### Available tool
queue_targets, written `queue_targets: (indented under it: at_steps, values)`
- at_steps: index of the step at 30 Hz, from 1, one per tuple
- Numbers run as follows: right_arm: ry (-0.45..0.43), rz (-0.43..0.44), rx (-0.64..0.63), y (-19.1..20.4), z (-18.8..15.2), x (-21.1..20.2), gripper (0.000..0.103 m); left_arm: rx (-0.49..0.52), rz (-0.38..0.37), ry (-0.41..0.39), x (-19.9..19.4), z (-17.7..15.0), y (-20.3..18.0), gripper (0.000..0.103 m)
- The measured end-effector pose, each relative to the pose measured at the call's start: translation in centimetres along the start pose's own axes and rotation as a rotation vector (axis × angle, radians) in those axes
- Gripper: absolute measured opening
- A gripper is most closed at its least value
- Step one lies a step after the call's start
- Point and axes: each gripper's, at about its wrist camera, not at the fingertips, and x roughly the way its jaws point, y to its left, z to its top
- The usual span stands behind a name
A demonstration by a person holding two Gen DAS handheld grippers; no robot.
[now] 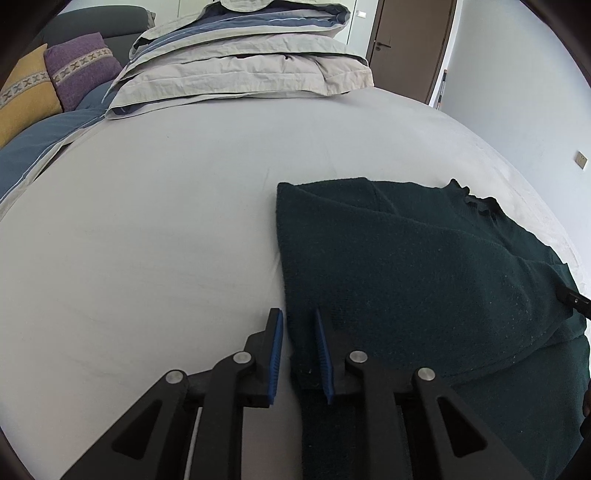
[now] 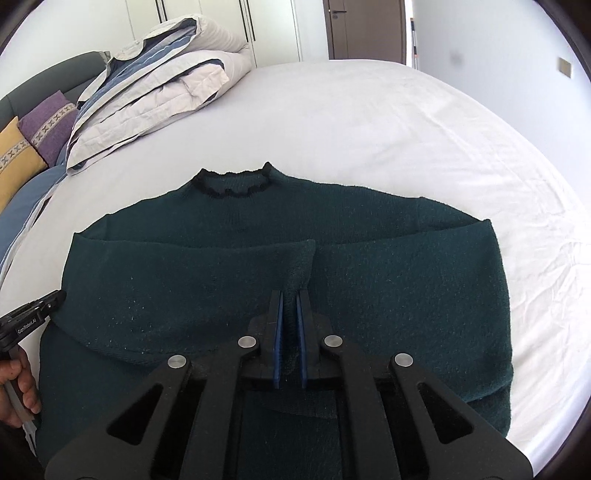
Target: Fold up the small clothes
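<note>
Now my right gripper (image 2: 290,295) is clenched on the end of a sleeve, a thin fold of knit pinched between its blue pads (image 2: 277,343), right over the middle of the dark green sweater (image 2: 388,295). The sweater lies flat on the bed sheet (image 2: 369,118), collar (image 2: 236,182) away from me, both sleeves already brought in across the chest, so its long axis runs from me toward the collar. My left gripper (image 1: 299,314) hovers at the sweater's left edge with its jaws a little apart; that edge passes between the pads, but I do not see them press it, so I count it as released. I judge the next fold must turn along the left side, and the left hand is the nearer one for this, while the right hand first has to let the sleeve go.

The sheet is pale grey and a little wrinkled. A folded duvet (image 2: 155,88) sits at the far left, cushions (image 1: 55,81) beside it, and a brown door (image 2: 364,29) behind the bed.
</note>
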Motion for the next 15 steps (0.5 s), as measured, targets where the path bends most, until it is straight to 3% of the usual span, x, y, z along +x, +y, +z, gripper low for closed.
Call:
queue_targets:
  at_steps: [2,7,11,15]
  values:
    - [0.040,0.012,0.024,-1.2,-0.9,1.1,0.005,0.010,0.008,-0.002,0.0,-0.1,-0.2,0.022]
    - [0.013,0.110,0.124,-3.2,-1.5,0.6,0.007,-0.010,-0.007,0.009,0.4,0.1,0.4,0.026]
    - [-0.011,0.096,0.176,-4.2,-2.0,-2.3,0.024,-0.085,-0.033,0.020,-1.2,0.1,2.2,0.047]
    - [-0.125,0.094,0.222,-6.0,-4.8,-8.9,0.047,-0.160,-0.059,0.021,-4.9,-1.9,4.4,0.051]
